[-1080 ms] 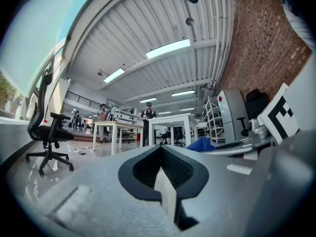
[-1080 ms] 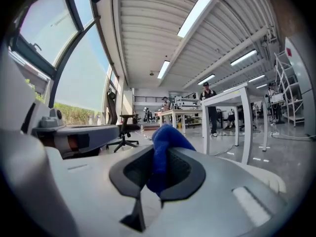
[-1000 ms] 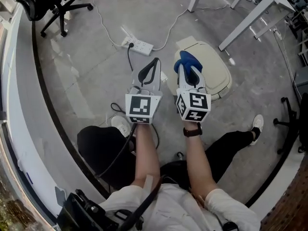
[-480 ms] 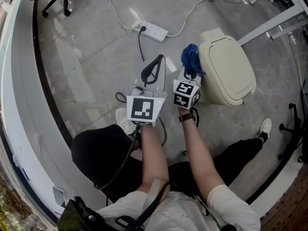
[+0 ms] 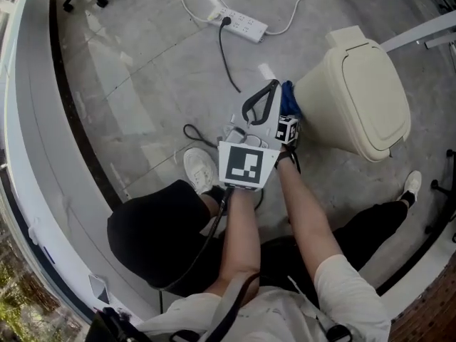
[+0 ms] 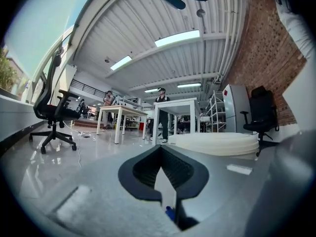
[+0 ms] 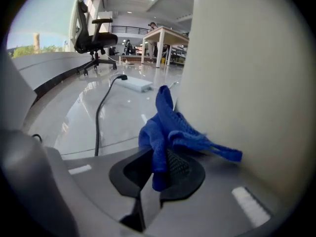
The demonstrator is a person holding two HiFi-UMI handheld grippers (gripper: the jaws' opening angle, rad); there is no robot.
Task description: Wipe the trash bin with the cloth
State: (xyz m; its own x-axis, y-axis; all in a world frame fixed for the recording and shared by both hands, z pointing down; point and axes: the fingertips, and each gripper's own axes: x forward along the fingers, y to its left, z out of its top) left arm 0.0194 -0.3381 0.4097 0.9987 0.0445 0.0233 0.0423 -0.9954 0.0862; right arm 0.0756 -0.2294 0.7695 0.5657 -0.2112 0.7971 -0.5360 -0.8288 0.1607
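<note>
Blue cloth (image 7: pixel 170 132), pinched tight in the right gripper (image 7: pixel 159 168), touches the left side of the cream trash bin (image 5: pixel 356 91). Press it flat and rub slowly; the left gripper (image 6: pixel 162 177), closed on nothing, is best held aside.

Cloth (image 7: pixel 165 125) moved down, seemingly onto trash bin (image 5: pixel 360 95) side.

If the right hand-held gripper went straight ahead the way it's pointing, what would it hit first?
Probably the cream side wall of the trash bin: the blue cloth in the right hand-held gripper seems to touch it.
</note>
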